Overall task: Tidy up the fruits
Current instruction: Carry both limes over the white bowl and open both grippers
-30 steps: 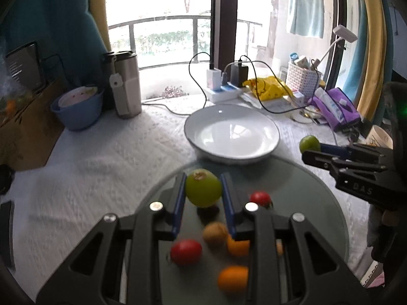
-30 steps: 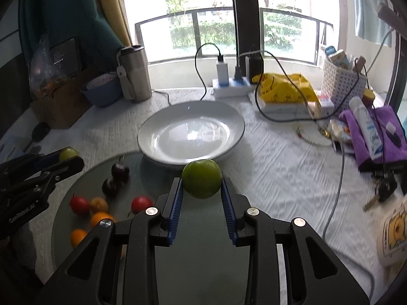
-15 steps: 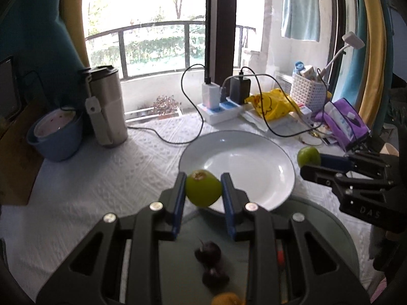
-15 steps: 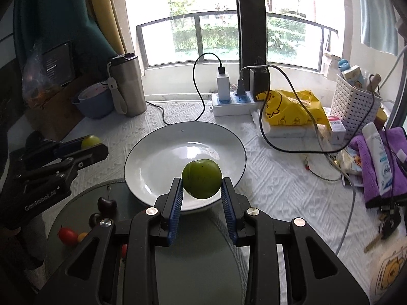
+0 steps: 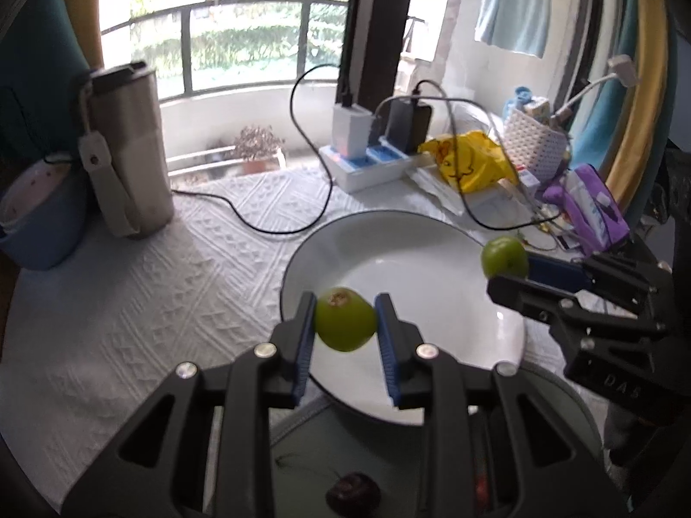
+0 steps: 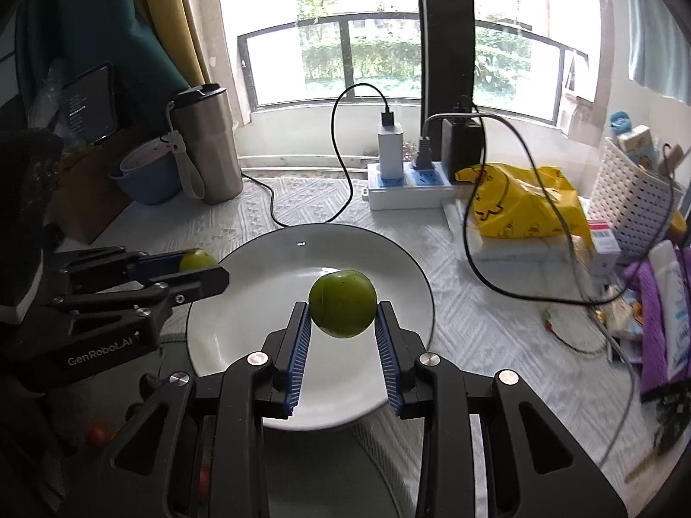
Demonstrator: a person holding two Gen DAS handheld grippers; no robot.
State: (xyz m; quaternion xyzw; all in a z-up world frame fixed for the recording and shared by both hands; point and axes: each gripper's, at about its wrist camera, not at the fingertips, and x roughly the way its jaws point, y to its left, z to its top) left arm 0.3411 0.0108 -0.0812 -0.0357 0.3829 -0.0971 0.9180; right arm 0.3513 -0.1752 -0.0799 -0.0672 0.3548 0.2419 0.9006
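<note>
My left gripper (image 5: 345,323) is shut on a green fruit (image 5: 344,318) and holds it above the near left rim of the white plate (image 5: 432,267). My right gripper (image 6: 343,308) is shut on a second green fruit (image 6: 342,303) above the plate's middle (image 6: 259,302). Each gripper shows in the other's view: the right one (image 5: 509,267) with its fruit (image 5: 504,255), the left one (image 6: 203,265) with its fruit (image 6: 197,260). A dark cherry (image 5: 353,495) lies on the grey round tray (image 5: 561,423) below.
A steel tumbler (image 6: 209,146) and a blue bowl (image 6: 147,172) stand at the back left. A power strip with chargers and cables (image 6: 408,181), a yellow bag (image 6: 522,203), a white basket (image 6: 630,198) and purple packs (image 6: 665,302) crowd the back right. More small fruits (image 6: 97,434) lie on the tray.
Both grippers have moved forward from the grey tray to above the white plate, each still holding its green fruit. The tray's small fruits have mostly dropped out of view.
</note>
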